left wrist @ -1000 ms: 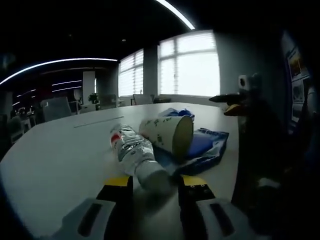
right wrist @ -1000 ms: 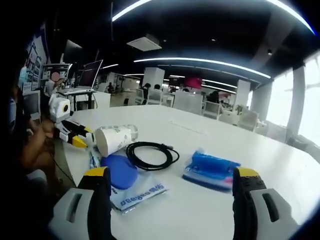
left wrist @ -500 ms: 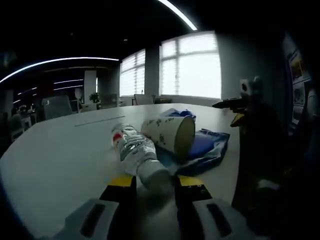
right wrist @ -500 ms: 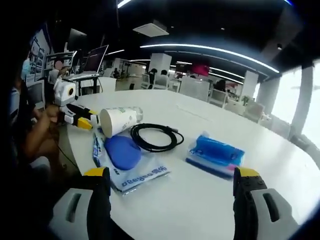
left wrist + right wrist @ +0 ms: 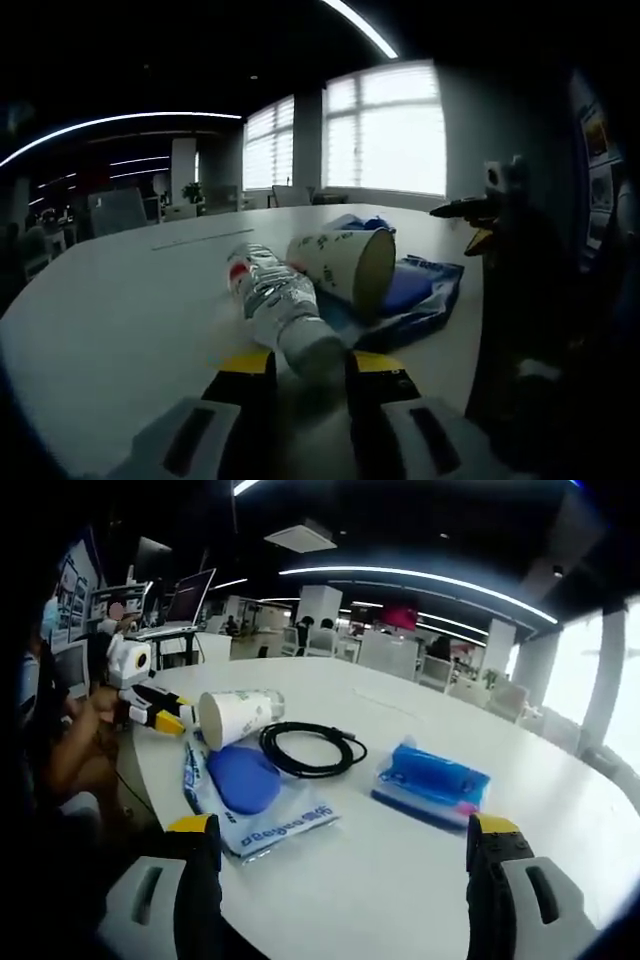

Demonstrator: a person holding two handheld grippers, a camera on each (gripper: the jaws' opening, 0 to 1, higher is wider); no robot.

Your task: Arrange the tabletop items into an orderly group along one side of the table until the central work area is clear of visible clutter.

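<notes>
white table (image 5: 560, 870) | bottle (image 5: 275, 300), cup (image 5: 232, 718), cable (image 5: 310, 748), blue pack (image 5: 432, 780), printed bag (image 5: 262, 815)

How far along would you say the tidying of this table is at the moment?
Early to midway. The paper cup, cable, blue pouch and tissue pack already lie grouped near one table edge. The left gripper is closed around the lying bottle. The right gripper is open, empty. Neat alignment remains.

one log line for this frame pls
left gripper: shut on bottle cap end | right gripper: open, empty | paper cup, cable, blue pack: on table
</notes>
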